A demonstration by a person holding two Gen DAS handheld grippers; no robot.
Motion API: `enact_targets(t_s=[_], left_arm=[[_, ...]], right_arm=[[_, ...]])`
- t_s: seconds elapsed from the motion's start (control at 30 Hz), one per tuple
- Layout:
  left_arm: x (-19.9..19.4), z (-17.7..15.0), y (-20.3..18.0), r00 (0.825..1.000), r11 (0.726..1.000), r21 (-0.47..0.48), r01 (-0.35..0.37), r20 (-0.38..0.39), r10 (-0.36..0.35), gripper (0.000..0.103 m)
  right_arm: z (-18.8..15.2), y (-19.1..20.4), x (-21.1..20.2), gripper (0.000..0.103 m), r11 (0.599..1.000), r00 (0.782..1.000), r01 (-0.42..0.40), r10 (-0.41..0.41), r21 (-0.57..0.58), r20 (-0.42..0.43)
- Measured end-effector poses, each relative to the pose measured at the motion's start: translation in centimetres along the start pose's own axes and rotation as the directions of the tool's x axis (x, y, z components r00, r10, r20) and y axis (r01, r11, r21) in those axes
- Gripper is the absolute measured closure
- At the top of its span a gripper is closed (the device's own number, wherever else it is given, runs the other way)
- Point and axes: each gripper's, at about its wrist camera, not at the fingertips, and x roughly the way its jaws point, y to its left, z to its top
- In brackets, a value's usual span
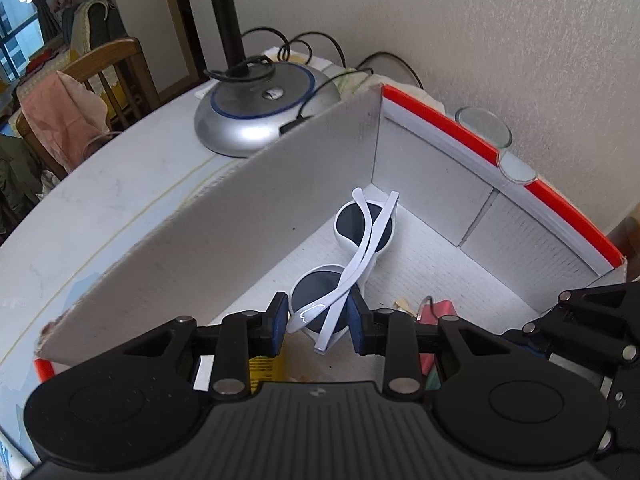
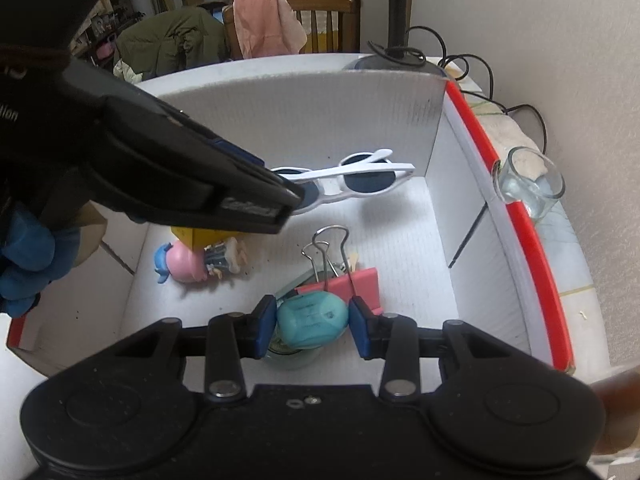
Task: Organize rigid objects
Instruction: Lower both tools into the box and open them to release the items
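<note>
The white sunglasses [image 1: 352, 264] with dark round lenses hang inside the box, arms folded and crossed, pinched at one lens end between the blue pads of the left gripper [image 1: 319, 317]. Its fingers are drawn as close together as the frame allows. In the right wrist view the sunglasses [image 2: 360, 178] are held above the box floor near the far wall, and the left gripper [image 2: 294, 196] reaches in from the left with a blue-gloved hand [image 2: 24, 264] behind it.

The right gripper [image 2: 312, 322] has its fingers partly spread and clamped on a teal oval object [image 2: 312, 320], one pad on each side, low over the near end of the box.

The box [image 2: 280, 120] is white corrugated cardboard with a red rim along its right side. On its floor lie one small figurine [image 2: 196, 264] with a pink head and blue cap, one yellow block [image 2: 208, 236] partly hidden under the left gripper, and one pink binder clip [image 2: 344, 280] with wire handles standing up. A round, glassy thing lies under the teal object; what it is I cannot tell.

Outside, touching the red rim, one clear glass cup [image 2: 528, 184] lies on its side. Beyond the far wall stands one silver lamp base [image 1: 260, 108] with black cables [image 1: 304, 46] looped around it, all on a white table [image 1: 112, 184].
</note>
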Motion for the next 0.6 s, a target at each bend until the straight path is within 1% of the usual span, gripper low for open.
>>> enact_targets(t_s=[0.2,0.33,0.43,0.6], left_arm=[[1.2,0.0,-0.4,0.999,1.0,0.008,0.002,-0.046,-0.002,0.073],[1.9,-0.2,-0.5,0.997,1.0,0.008,0.008,-0.082,-0.007,0.072],[2.2,-0.4,-0.4,0.996,1.0,0.006,0.001,-0.092,0.0,0.072],[2.6,-0.6,-0.2,0.993,1.0,0.0,-0.012,-0.117,0.011,0.071]], right_arm=[[-0.1,-0.1,0.4,0.065,1.0,1.0,-0.01,0.01,0.001,-0.012],[-0.2,0.0,0.6,0.065,1.0,1.0,-0.002,0.002,-0.003,-0.011],[-0.2,0.0,0.6,0.064,1.0,1.0,0.001,-0.001,-0.003,-0.011],[-0.1,-0.1,0.7,0.06,1.0,1.0,-0.004,0.004,0.005,-0.018]])
